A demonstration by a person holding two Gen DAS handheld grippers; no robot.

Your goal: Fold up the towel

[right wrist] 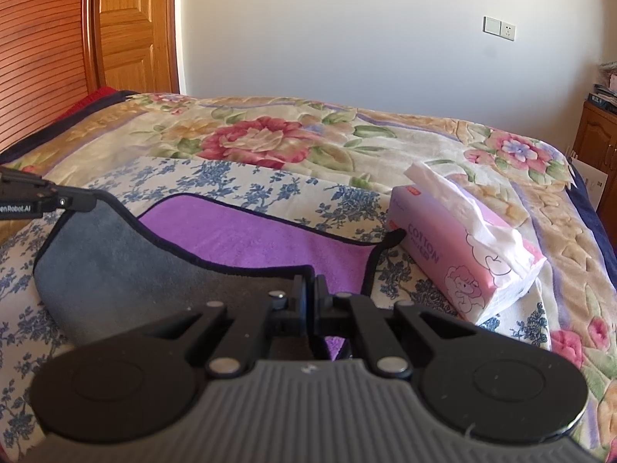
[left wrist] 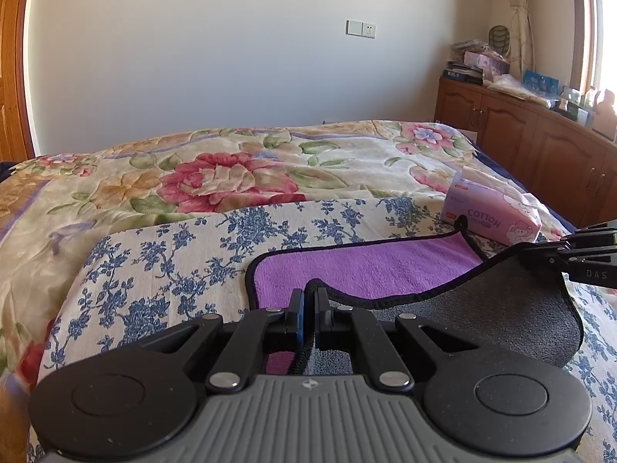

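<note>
While both grippers pinch its near edge, the towel (left wrist: 366, 270) is mid-fold on the bed (left wrist: 115, 177).

Left of the tissue pack (right wrist: 462, 254), the left gripper (left wrist: 309, 301) has its fingers clamped on the black-piped hem; the right gripper (right wrist: 309, 293) grips likewise. The lifted grey plush underside curls over the purple fleece face lying on a blue-flowered cloth (left wrist: 162, 270). By my judgement, the first fold is begun, not laid down.
</note>
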